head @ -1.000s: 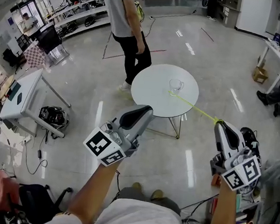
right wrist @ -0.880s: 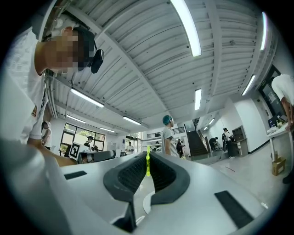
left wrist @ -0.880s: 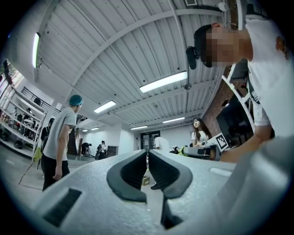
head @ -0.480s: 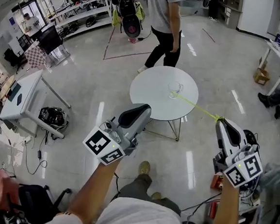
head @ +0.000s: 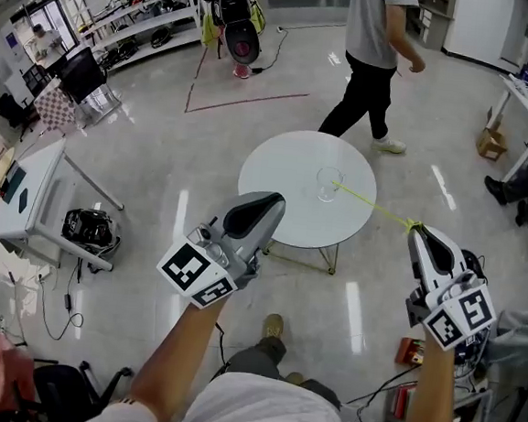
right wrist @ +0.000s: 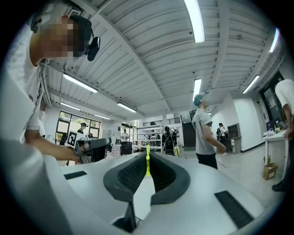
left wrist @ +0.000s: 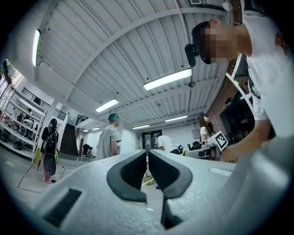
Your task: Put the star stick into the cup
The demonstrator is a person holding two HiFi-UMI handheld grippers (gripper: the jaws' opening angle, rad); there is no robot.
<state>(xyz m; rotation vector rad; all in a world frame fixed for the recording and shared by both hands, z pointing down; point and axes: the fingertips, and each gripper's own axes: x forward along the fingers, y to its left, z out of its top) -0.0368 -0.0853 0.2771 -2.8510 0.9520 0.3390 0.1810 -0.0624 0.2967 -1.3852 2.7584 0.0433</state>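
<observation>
- Thin yellow-green star stick (head: 375, 206): one end is pinched in the right gripper (head: 416, 230). From there it slants across to the cup, and its far end meets the rim. Whether the tip is inside cannot be told, and the star end is too small to make out.
- Clear glass cup (head: 327, 185): upright on the round white counter (head: 276, 174), right of its centre.
- Right gripper: held off the counter's near right edge. Its fingers (right wrist: 165, 176) are clenched on the star stick (right wrist: 147, 163), which stands upright between the dark ribbed pads in the right gripper view.
- Left gripper (head: 267, 202): its tip overlaps the counter's near edge in the head view. Its fingers (left wrist: 133, 172) are drawn together to a narrow slit with nothing between them.
- Person in a grey shirt and black trousers (head: 374, 59): on the glossy floor beyond the counter, well apart from the cup.
</observation>
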